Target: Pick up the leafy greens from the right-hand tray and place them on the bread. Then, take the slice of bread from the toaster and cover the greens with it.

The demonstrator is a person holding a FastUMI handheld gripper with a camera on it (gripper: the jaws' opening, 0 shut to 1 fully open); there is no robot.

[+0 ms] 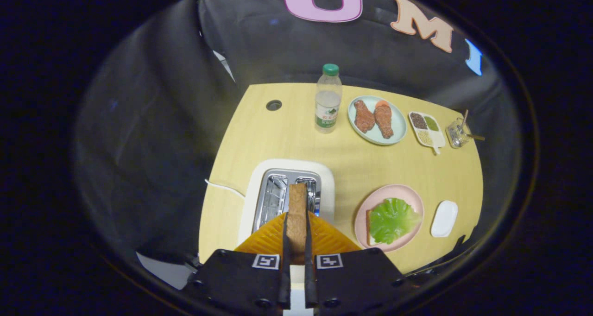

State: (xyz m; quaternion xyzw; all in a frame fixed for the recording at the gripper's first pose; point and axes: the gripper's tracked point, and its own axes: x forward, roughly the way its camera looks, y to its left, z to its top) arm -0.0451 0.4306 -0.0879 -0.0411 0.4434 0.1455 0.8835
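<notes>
A brown slice of bread (297, 214) stands on edge between my two fingers, and my gripper (297, 221) is shut on it. It hangs above the white toaster (288, 167), over the right-hand slot of its two metal slots. To the right of the toaster a pink plate (370, 200) carries the leafy greens (392, 219), which lie on top of a bread slice (370, 235) whose pale edge peeks out at the greens' left side.
A small white tray (444, 218) lies right of the pink plate. At the back of the wooden table (287, 130) stand a water bottle (328, 100), a green plate (398, 133) with two meat pieces, a seasoning dish (426, 129) and a glass jar (458, 133). The toaster's white cord (222, 187) trails left.
</notes>
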